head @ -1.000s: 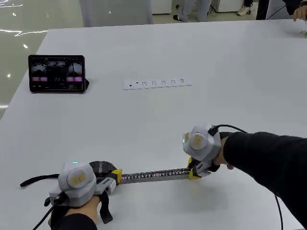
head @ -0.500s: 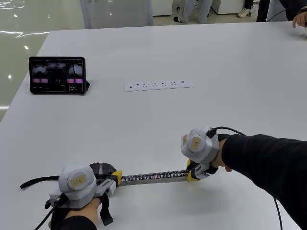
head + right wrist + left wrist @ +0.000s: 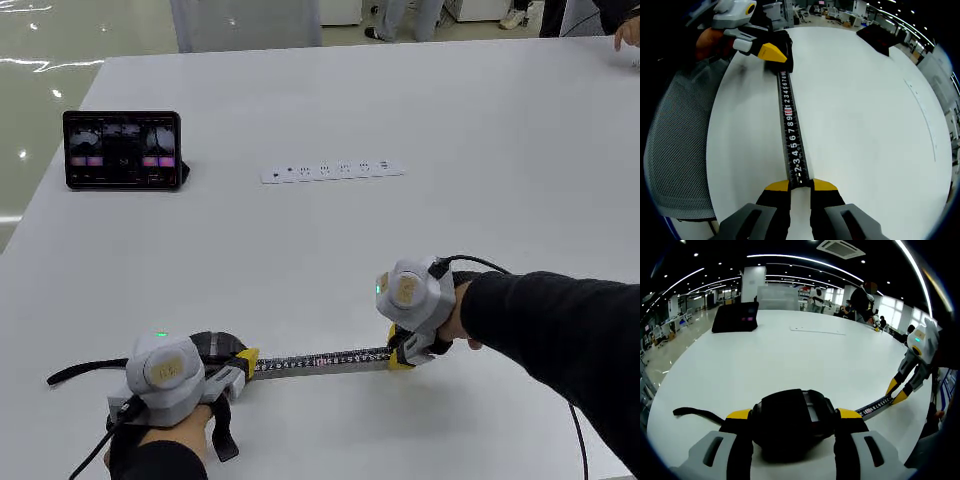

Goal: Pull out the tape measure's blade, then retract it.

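- The left tongs (image 3: pixel 794 415) are clamped on the tape measure case (image 3: pixel 790 432).
- The right tongs (image 3: pixel 801 186) pinch the blade (image 3: pixel 790 120) at its tip.
- The blade's long axis runs along the worktop (image 3: pixel 400 150) from the right tongs to the case, which is the probable retraction line.

In the right gripper view, the tape measure's blade (image 3: pixel 791 135) showed black scale numerals 2 to 9 in a row, then a red-marked figure and a second run of digits, smaller and less legible.

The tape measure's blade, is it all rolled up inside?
No, the black numbered metal blade stretches from the round black case to the right tongs pinching its end.
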{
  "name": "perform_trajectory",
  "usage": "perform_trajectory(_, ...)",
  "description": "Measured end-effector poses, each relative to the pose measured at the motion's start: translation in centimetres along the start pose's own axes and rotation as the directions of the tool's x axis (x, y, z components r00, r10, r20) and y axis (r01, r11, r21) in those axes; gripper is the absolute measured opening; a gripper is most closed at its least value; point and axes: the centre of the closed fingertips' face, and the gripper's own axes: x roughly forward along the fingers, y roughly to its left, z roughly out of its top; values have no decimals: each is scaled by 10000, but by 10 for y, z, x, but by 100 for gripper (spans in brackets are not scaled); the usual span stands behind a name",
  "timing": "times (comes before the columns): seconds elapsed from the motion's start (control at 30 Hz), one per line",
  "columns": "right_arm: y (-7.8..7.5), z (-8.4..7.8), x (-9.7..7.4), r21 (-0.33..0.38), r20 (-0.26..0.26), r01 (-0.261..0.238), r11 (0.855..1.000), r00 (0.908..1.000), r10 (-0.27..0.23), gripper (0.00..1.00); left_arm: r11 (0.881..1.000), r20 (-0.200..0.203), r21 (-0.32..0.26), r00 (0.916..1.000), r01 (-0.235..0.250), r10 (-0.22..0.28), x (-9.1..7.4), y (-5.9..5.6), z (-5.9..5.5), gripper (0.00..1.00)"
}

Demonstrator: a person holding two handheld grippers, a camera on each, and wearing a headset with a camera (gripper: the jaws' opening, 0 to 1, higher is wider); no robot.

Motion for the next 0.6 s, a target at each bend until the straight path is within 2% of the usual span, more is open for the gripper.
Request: perform_trajectory(0.6, 0, 5, 3, 19, 72, -9, 10000, 10000, 9, 11, 9998, -269, -169, 9996, 116, -120, 1, 0, -2, 62)
